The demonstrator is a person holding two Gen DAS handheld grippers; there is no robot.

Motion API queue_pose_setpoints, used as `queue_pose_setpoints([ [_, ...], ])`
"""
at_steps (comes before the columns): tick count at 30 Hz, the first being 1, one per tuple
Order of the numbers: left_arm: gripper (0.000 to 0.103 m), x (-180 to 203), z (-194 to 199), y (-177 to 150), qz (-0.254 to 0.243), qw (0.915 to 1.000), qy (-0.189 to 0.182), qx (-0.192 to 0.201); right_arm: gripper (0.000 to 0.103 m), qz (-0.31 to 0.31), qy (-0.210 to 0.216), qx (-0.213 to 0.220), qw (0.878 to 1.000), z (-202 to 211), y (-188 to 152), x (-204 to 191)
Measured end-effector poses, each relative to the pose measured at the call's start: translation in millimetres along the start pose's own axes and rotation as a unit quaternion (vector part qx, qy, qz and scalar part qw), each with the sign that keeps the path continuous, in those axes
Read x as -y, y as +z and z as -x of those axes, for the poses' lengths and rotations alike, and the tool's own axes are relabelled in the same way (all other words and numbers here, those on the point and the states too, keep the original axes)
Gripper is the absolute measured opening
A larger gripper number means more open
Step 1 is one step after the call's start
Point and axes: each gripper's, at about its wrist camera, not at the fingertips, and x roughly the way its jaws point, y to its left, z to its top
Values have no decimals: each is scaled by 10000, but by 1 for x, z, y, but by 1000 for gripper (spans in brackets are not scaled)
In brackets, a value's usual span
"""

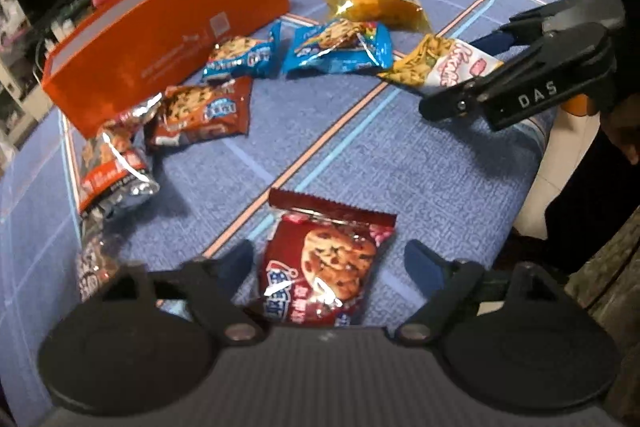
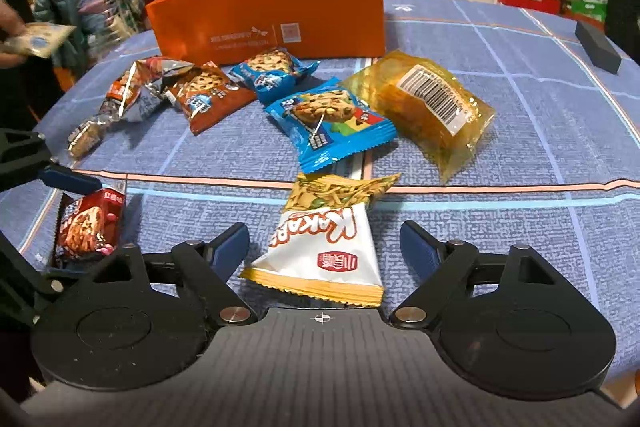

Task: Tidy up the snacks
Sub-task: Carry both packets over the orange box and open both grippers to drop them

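Both my claws are open, my left claw (image 1: pixel 329 263) around the red cookie pack (image 1: pixel 320 267) and my right claw (image 2: pixel 324 247) around the white snack bag (image 2: pixel 324 247) on the blue cloth (image 1: pixel 400 163), and a crooked pinch could make these slippery packs slide away before reaching the orange box (image 2: pixel 272 15).

The orange box (image 2: pixel 272 15) hides its inside from here. The dark red cookie packet (image 1: pixel 320 267) is cut off below by the gripper body. Shelf clutter behind is too blurred to tell.
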Motion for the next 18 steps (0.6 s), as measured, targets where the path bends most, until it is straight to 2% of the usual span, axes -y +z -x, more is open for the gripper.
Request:
queue_pose_setpoints([
  [1,71,-4,0,0,139,9999,-99,-3,40,112,-56,37,9999,1,-1,-2],
  [2,54,-9,1,1,325,9992,-239,-14,28,255,-117,97,9996,2,-1,-3],
  [3,51,-12,1,1,512,9982,-303,-38,27,238,-105,81,9996,3,-1,-2],
  [6,50,-10,5,-2,603,9980,163,7,24,88,91,85,9999,10,0,1],
  [8,50,-10,9,0,767,9969,188,34,24,14,243,186,9995,22,2,1],
  [11,50,-11,25,11,1008,9943,38,358,24,-75,494,396,9980,40,13,0],
  [13,50,-10,35,25,967,9933,188,612,24,-72,544,554,9970,47,24,0],
  [18,50,-28,45,60,1092,9888,483,897,24,92,612,840,9945,49,58,0],
])
